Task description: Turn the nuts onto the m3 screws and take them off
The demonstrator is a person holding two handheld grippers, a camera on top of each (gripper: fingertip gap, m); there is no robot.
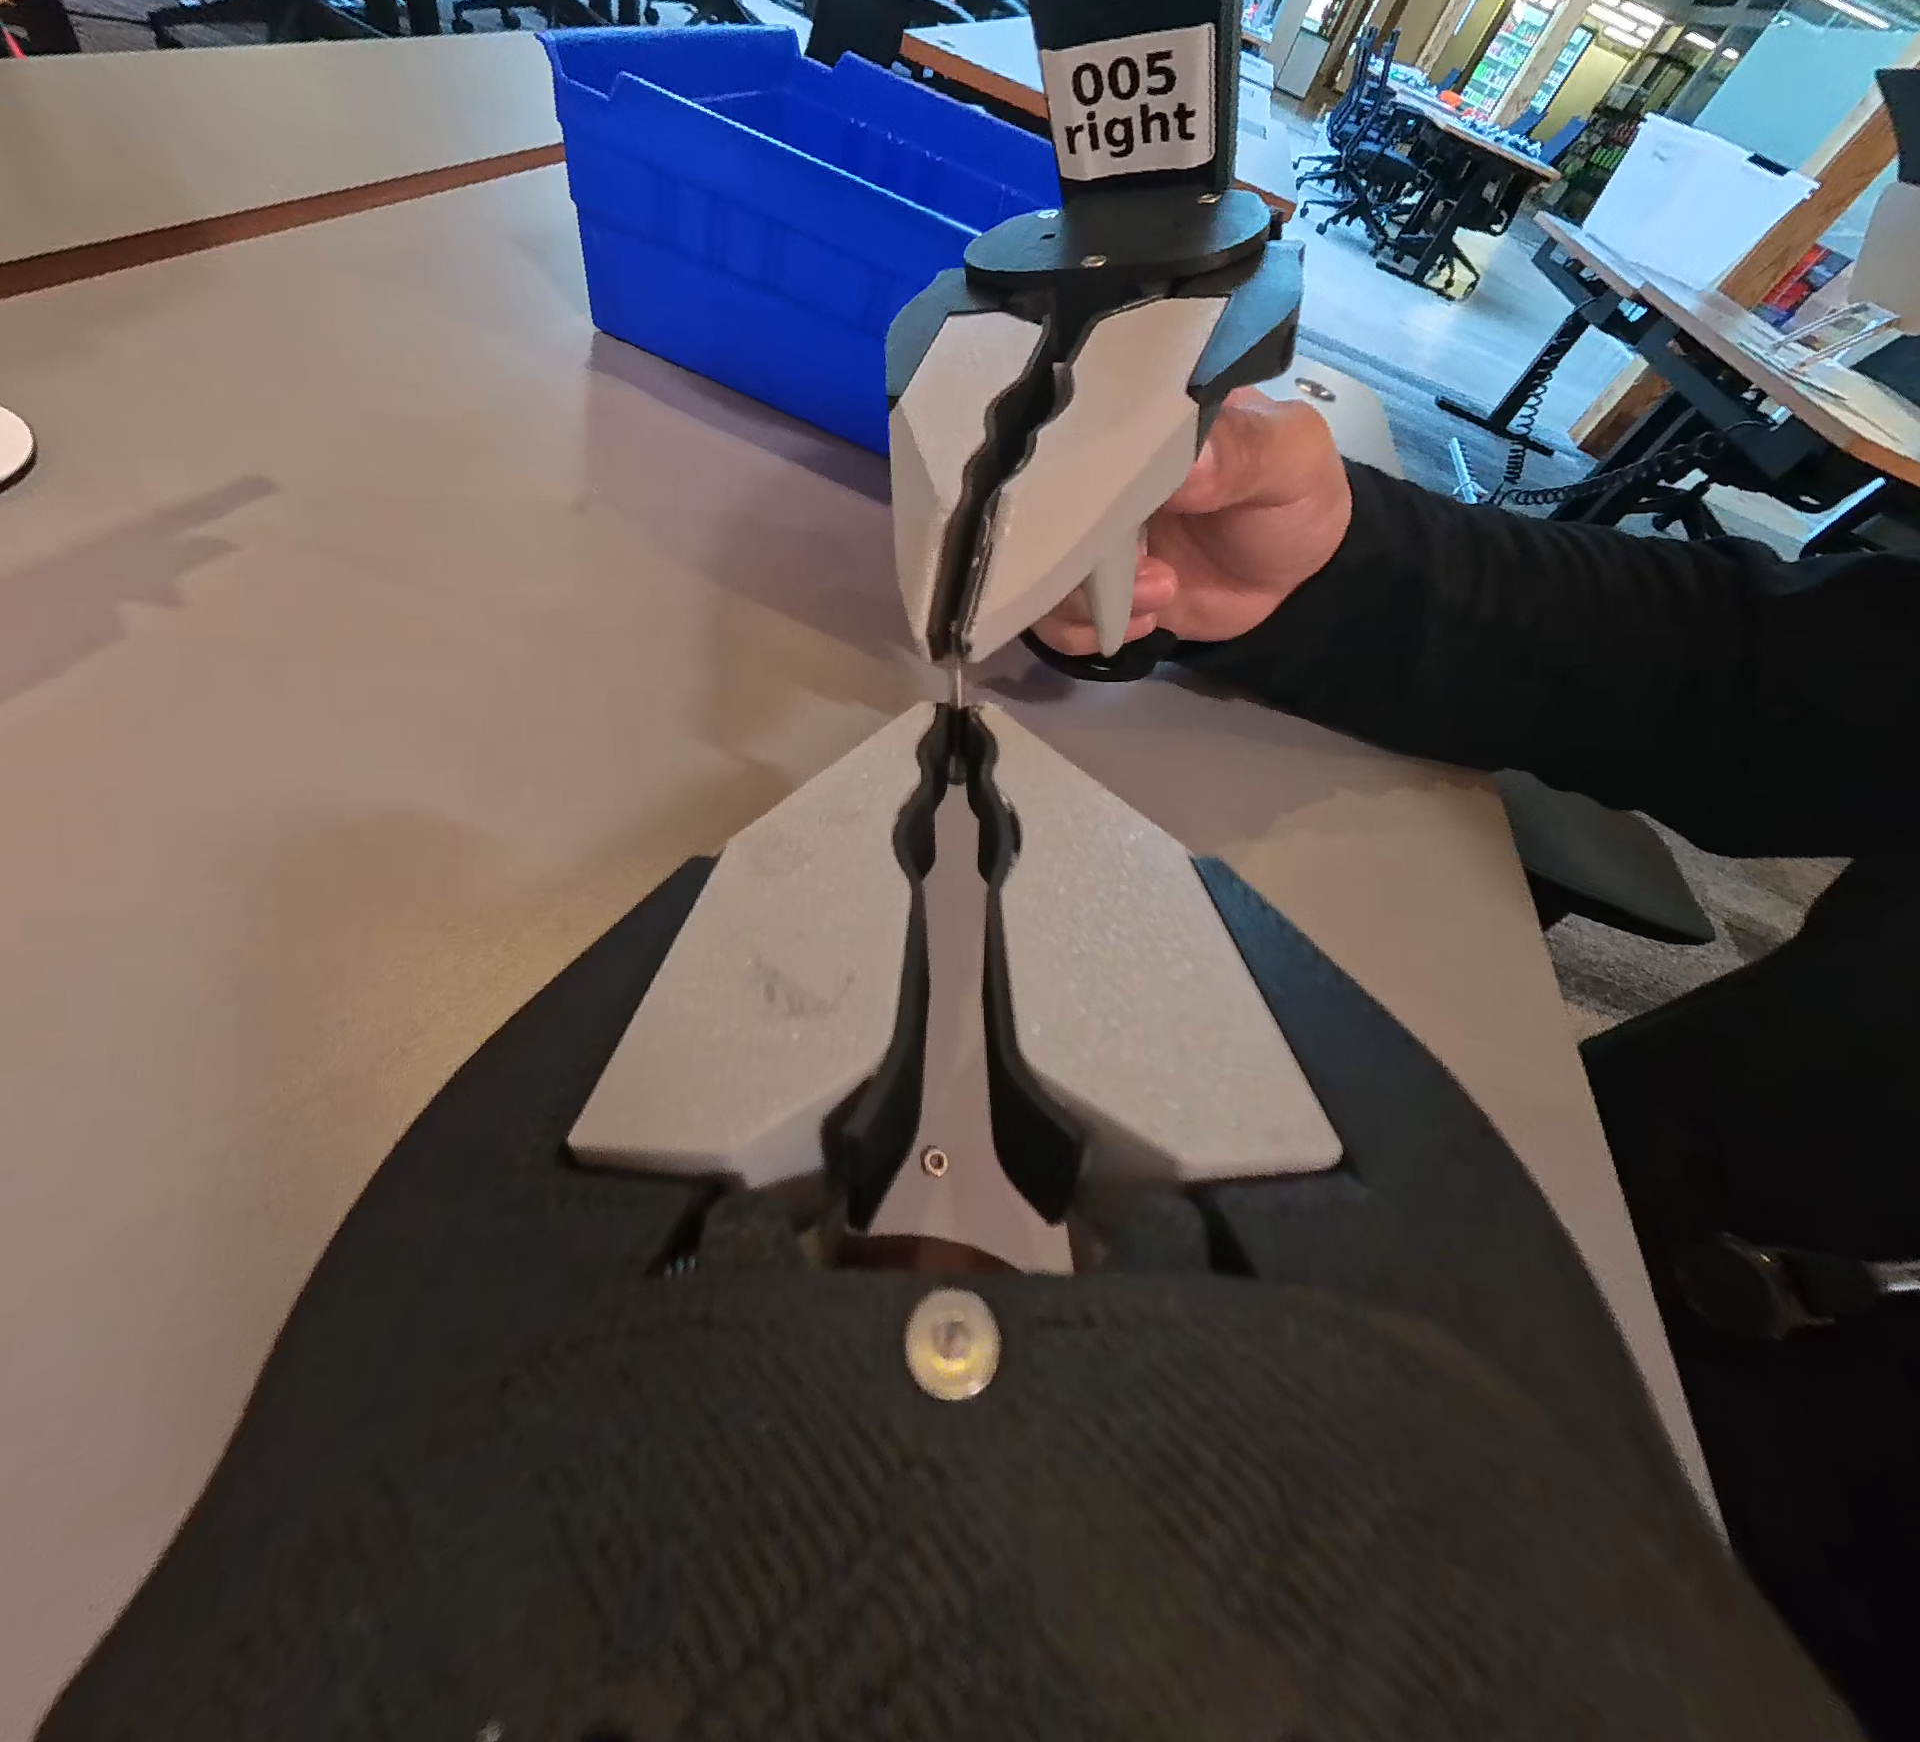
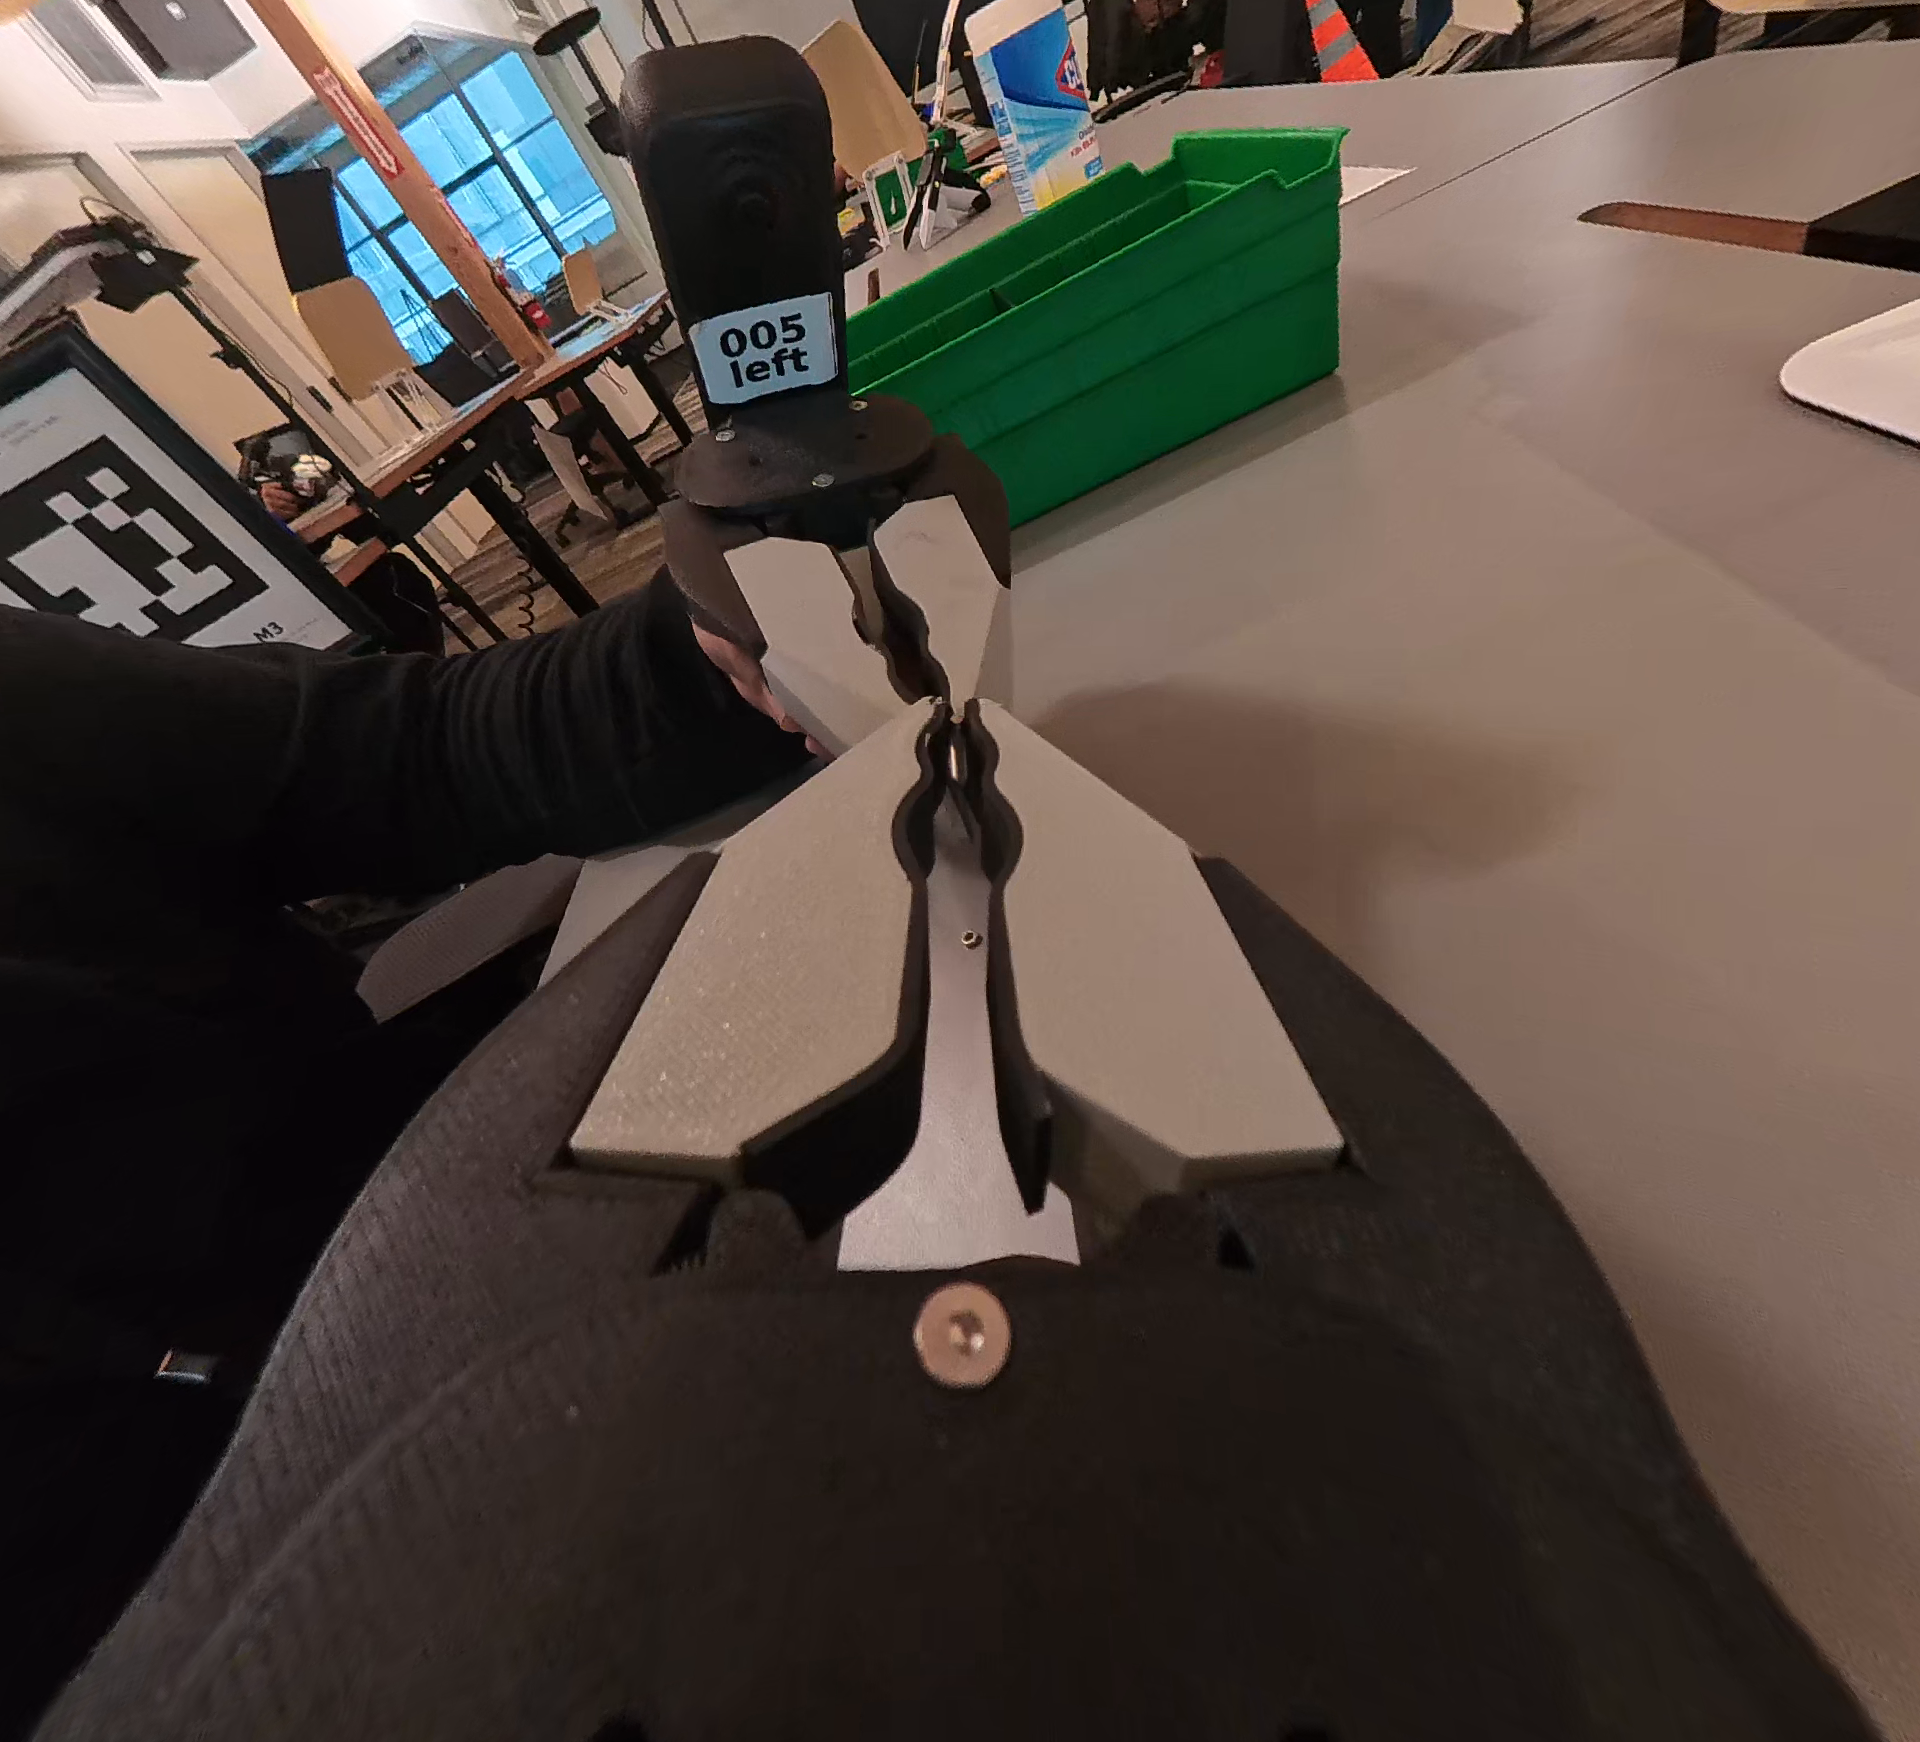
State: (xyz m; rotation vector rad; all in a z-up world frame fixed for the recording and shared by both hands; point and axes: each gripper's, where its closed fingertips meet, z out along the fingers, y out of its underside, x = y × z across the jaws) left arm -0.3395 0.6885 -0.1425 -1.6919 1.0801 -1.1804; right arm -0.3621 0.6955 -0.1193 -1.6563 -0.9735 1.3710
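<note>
Where the tips meet: the 2 hand-held grippers point nose to nose above the grey bench (image 1: pixel 364 549).
Left hand-held gripper (image 1: pixel 951 724): closed to a narrow slit; what it pinches is hidden, probably the nut.
Right hand-held gripper (image 1: pixel 954 648): closed on a thin metal screw (image 1: pixel 955 680) that bridges the gap between the tips.
Blue bin (image 1: pixel 769 238): on the bench behind the right hand-held gripper.
Green bin (image 2: pixel 1122 321): on the bench beyond the left hand-held gripper (image 2: pixel 940 700).
</note>
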